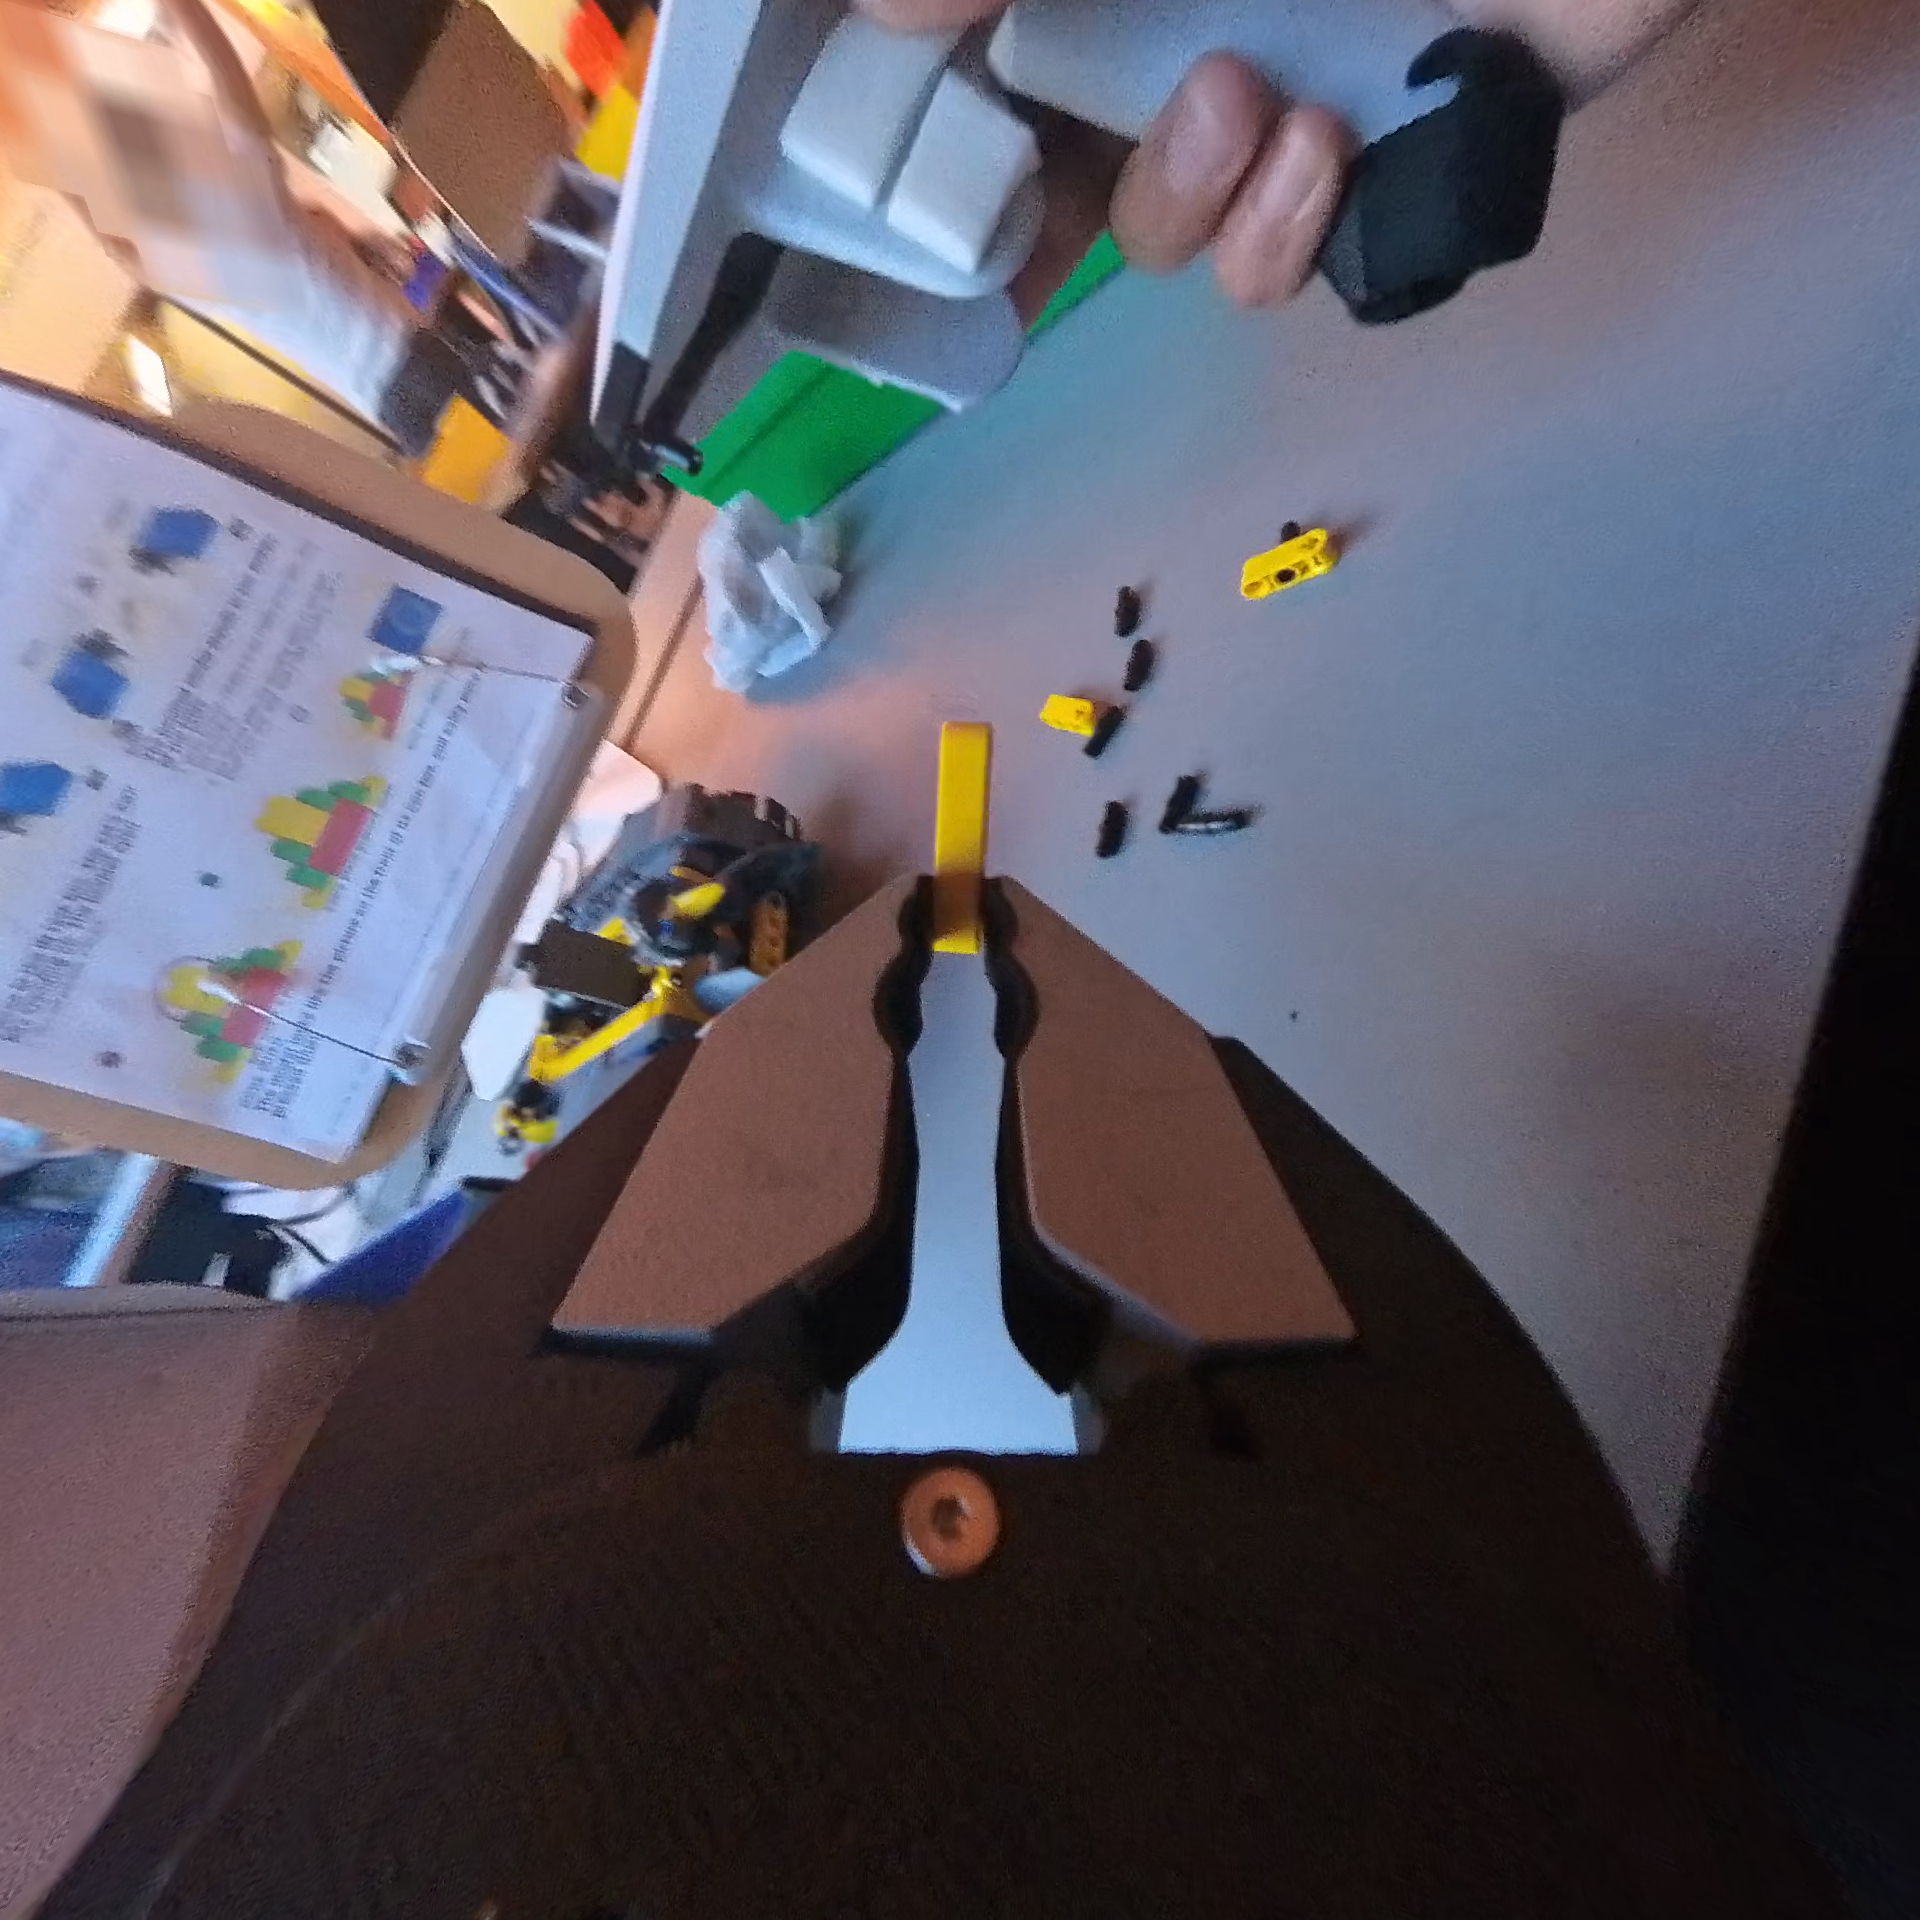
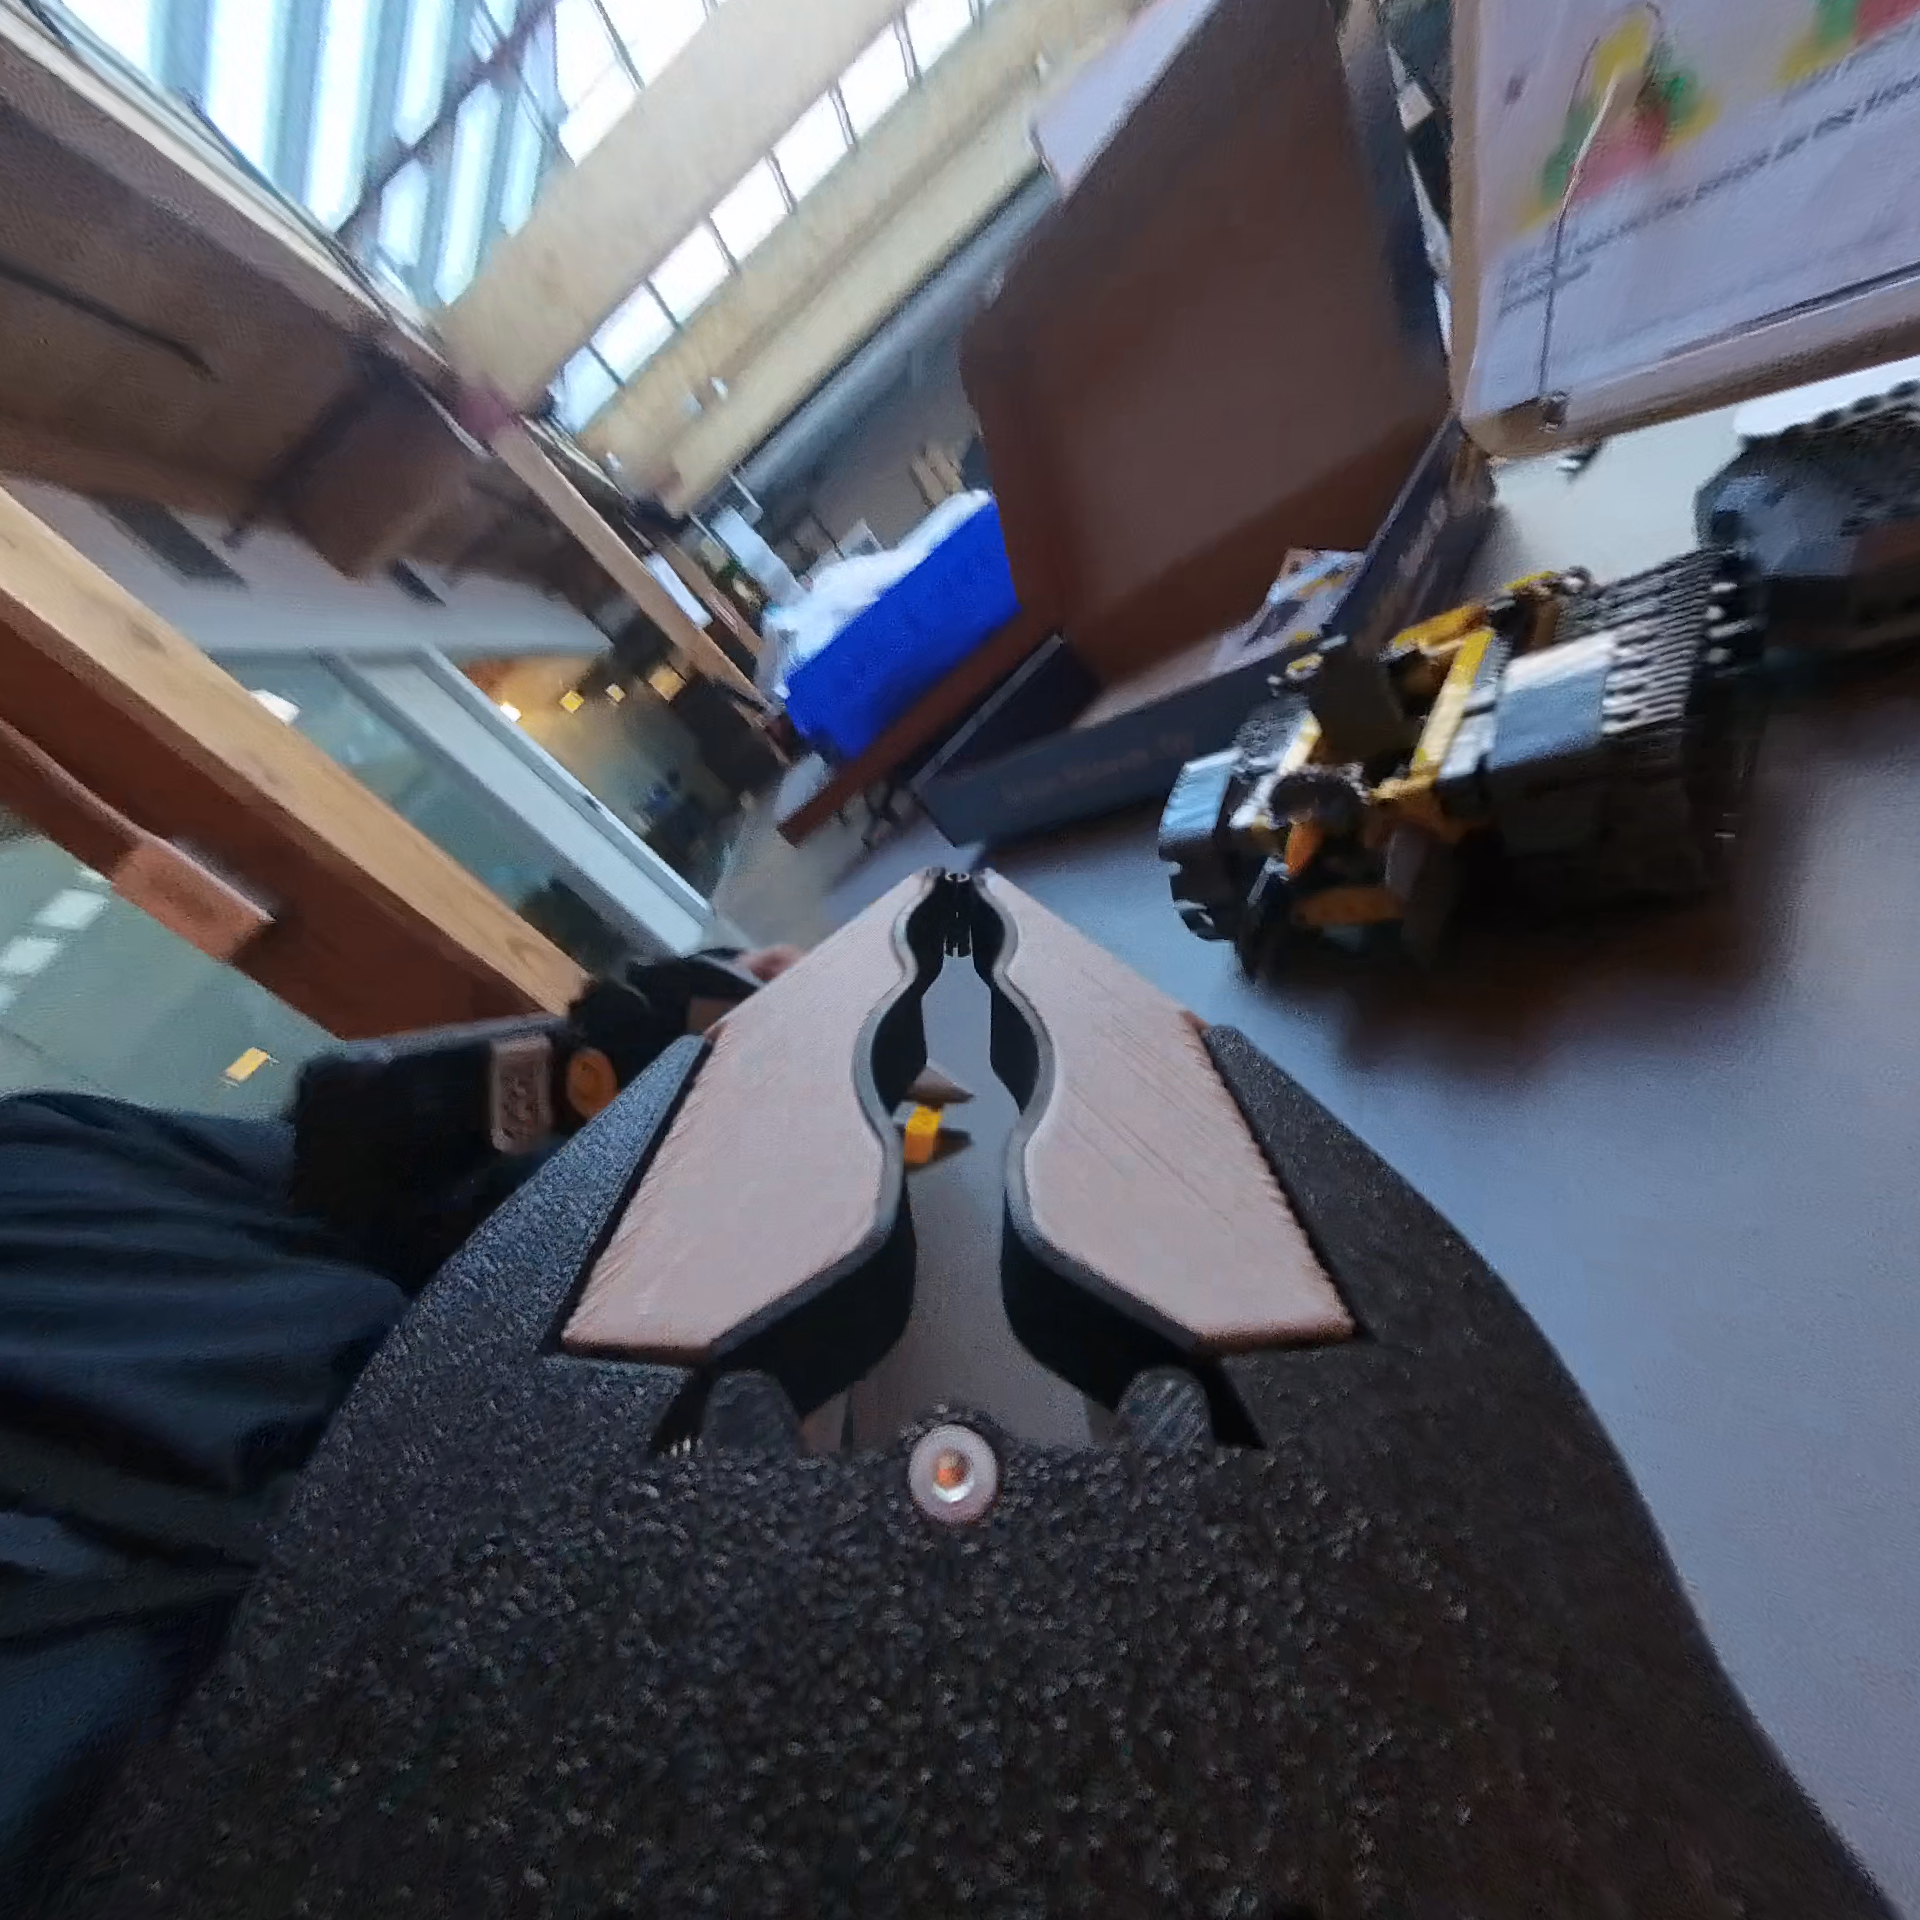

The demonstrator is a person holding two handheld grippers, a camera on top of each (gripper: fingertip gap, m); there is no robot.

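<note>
Over the counter (image 1: 1455, 831), the left tool (image 1: 957, 914) pinches a yellow beam (image 1: 962, 800) lengthwise, pointing ahead; the right tool (image 2: 953, 914) is closed on a black pin (image 2: 952, 920).

I saw a pale grey desk (image 1: 1507, 831) carrying everything. On it lay a scatter of small black pins (image 1: 1138, 665), with one more pair crossed in a V (image 1: 1200, 810) just beside them. Among the pins sat a tiny yellow piece (image 1: 1068, 713), and a little apart from them a larger yellow brick with holes (image 1: 1286, 564). A crumpled clear plastic bag (image 1: 769, 597) rested near a flat green plate (image 1: 800, 436). Toward the desk's edge stood a yellow and black tracked model vehicle (image 2: 1475, 748), and behind it a dark, flat box (image 2: 1132, 769) lay against the desk. A clipboard with an illustrated sheet (image 1: 260, 769) stood propped beside the vehicle.
</note>
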